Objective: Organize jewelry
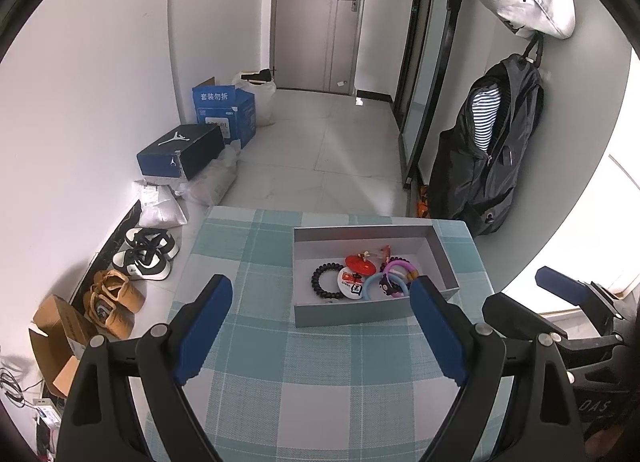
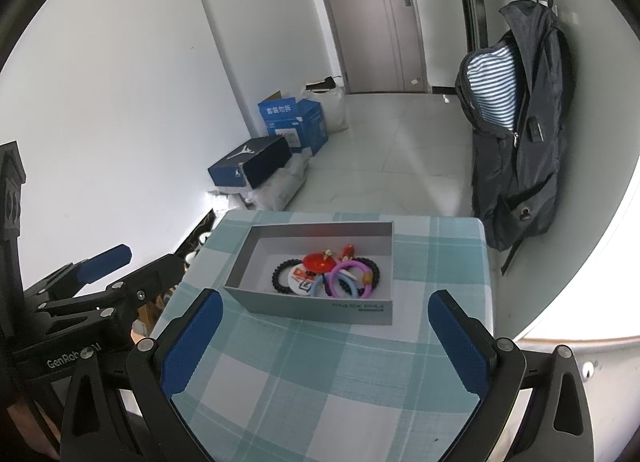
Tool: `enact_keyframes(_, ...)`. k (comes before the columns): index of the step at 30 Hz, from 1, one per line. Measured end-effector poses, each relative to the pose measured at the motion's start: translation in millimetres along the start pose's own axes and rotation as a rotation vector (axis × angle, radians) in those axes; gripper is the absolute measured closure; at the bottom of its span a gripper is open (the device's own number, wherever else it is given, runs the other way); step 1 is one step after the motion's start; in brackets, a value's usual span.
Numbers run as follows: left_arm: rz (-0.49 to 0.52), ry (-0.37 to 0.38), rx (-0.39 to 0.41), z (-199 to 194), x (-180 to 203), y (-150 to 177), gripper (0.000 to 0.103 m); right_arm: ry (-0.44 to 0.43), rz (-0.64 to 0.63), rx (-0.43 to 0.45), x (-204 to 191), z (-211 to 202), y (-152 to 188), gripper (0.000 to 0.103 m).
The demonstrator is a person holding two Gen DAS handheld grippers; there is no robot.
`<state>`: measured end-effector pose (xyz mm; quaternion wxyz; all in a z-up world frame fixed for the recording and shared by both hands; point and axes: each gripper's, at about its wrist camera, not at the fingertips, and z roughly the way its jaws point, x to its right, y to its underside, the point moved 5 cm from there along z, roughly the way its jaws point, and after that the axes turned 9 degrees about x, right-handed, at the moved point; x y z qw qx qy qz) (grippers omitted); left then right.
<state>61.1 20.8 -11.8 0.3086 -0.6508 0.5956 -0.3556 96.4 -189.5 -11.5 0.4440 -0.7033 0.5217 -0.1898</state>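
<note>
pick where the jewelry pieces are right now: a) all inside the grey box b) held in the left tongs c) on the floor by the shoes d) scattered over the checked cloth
a: the bracelets and badges lie heaped inside the grey box on the checked cloth, and both the left tongs and right tongs are open and hold nothing.

The right claw (image 2: 324, 326) hangs wide apart over the checked counter (image 2: 320, 374), its blue pads (image 2: 192, 342) gripping nothing. Beyond it sits a grey box (image 2: 316, 308), open-topped, holding a heap of jewelry: a black beaded bracelet (image 2: 280, 276), a purple ring (image 2: 352, 278), a pale blue ring (image 2: 318, 286), a red disc (image 2: 318, 262) (the pieces overlap, touching). At the far left, off the counter's edge, the left claw (image 2: 132, 266) is also parted. A dark backpack (image 2: 520, 133) hangs on the wall.
</note>
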Motion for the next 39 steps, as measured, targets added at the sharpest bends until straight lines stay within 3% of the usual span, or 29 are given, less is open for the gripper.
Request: enact_keyframes(39, -0.028, 0.009, -0.018, 1.6, -3.4, 0.6, 0.015, 0.022, 0.016, -0.001, 4.7, 1.6, 0.5, 0.000)
